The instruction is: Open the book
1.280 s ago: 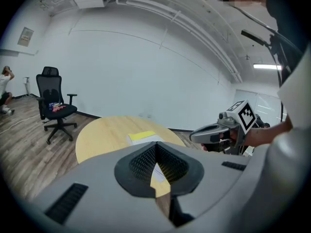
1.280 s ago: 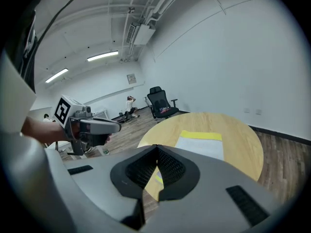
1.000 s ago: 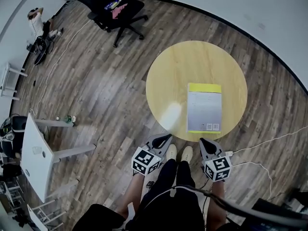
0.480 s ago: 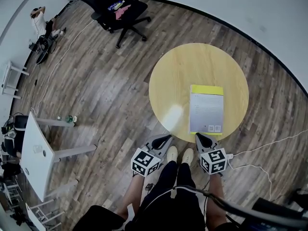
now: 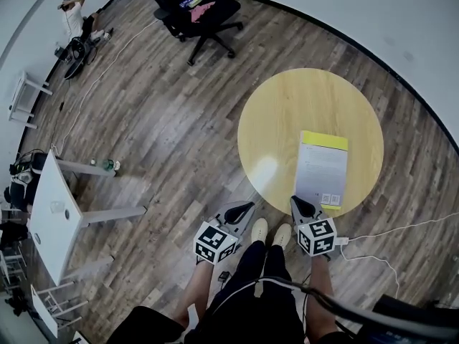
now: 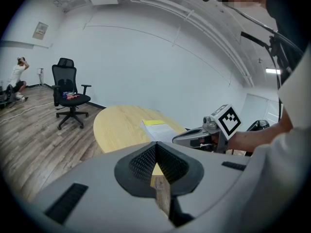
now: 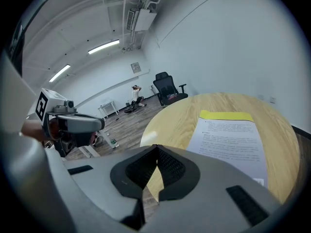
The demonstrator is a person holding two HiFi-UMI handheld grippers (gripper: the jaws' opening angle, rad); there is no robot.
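Grey two-jaw left gripper (image 5: pixel 242 208) and right gripper (image 5: pixel 295 201) sit nearest, each with jaws pressed together and nothing held. The right gripper has moved in from over the floor to the near rim of the round yellow wooden table (image 5: pixel 287 113), just short of the closed white book with a yellow far strip (image 5: pixel 323 169), which lies flat there. Approach only, cover untouched. No containers on the table. The far black office chair (image 5: pixel 203 9) holds coloured items on its seat.

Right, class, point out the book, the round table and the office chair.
book (image 5: pixel 321 174): head view, middle of its white cover.
round table (image 5: pixel 280 127): head view, bare top left of the book.
office chair (image 5: pixel 224 9): head view, bare part of its seat.
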